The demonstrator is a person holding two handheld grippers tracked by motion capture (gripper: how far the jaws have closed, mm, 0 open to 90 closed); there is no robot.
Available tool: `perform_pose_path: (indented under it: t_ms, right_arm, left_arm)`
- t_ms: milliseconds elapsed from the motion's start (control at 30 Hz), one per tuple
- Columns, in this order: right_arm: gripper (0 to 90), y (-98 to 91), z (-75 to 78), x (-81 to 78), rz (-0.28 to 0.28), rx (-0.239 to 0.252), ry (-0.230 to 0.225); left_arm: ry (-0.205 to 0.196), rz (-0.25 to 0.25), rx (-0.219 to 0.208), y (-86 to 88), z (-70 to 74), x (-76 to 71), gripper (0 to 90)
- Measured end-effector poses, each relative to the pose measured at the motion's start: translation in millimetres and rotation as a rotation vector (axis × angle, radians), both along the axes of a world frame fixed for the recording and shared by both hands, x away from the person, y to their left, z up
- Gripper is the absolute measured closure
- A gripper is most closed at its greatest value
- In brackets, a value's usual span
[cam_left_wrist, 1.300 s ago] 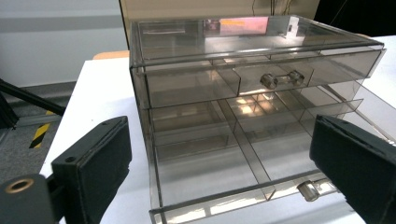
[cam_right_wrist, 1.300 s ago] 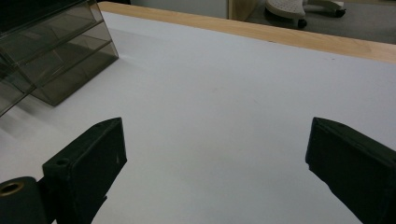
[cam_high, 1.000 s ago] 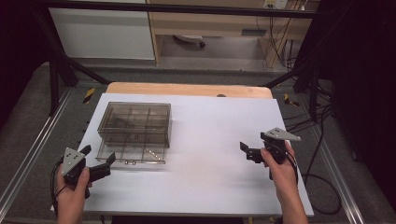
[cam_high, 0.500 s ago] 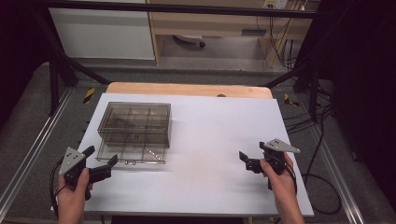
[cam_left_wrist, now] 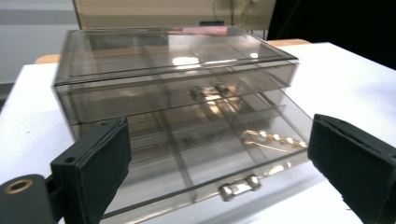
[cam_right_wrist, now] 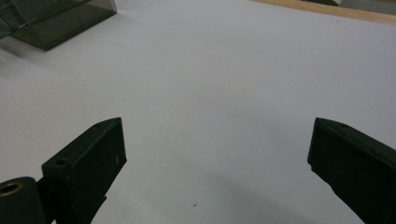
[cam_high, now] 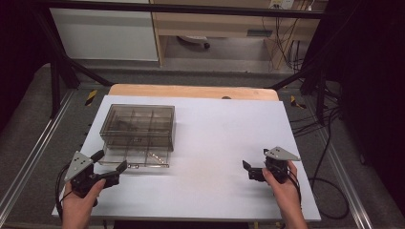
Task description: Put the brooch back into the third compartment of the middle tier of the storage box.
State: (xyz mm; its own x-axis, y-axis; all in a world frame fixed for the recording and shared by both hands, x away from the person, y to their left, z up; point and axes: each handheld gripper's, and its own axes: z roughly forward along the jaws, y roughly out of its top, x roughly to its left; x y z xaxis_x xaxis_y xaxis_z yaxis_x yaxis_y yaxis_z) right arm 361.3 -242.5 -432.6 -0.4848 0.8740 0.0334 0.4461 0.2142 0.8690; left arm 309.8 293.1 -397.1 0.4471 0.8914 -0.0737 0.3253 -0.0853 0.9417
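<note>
Drawer box: a smoky clear plastic organiser with two drawers sits on the left half of the white table, just ahead of the left gripper.
Lower drawer: the lower drawer is pulled part-way out toward the person; a gold chain lies in one of its compartments, and a small metal knob sits on its front.
Upper drawer: the upper drawer looks closed, with its own metal knob at the front.
Left gripper: the left gripper is held low at the near left corner of the table, its fingers spread wide and holding nothing, aimed at the open drawer.
Right gripper: the right gripper is well apart from the box on the right side, fingers spread over bare table.
Just changed: over the last second the right gripper has come down and back toward the near edge, while the left one has shifted only slightly; the box and drawer lie as they did.
What it means: judging from this, the right hand is parking out of the way, and the left is set to work on the drawer, either pushing it shut or reaching the chain.
Writing: no brand, label or readable text on the box or the grippers.
</note>
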Motion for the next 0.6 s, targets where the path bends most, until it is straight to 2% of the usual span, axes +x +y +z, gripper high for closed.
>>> perform_pose_path:
  t_ms: [133, 333, 600]
  right_arm:
    - [5.1, -1.7, -0.6, -0.1, -0.003, -0.005, 0.001]
    - [5.1, -1.5, 0.0, -1.2, 0.008, -0.001, 0.002]
    - [4.8, -3.4, 0.3, -2.1, 0.004, 0.007, 0.002]
  left_arm:
    - [0.012, -0.023, 0.022, -9.7, -0.2, -1.4, 7.0]
    - [0.025, -0.023, 0.051, -19.3, -4.7, -0.5, 16.3]
    - [0.038, -0.041, 0.055, -22.4, -6.3, -1.5, 35.8]
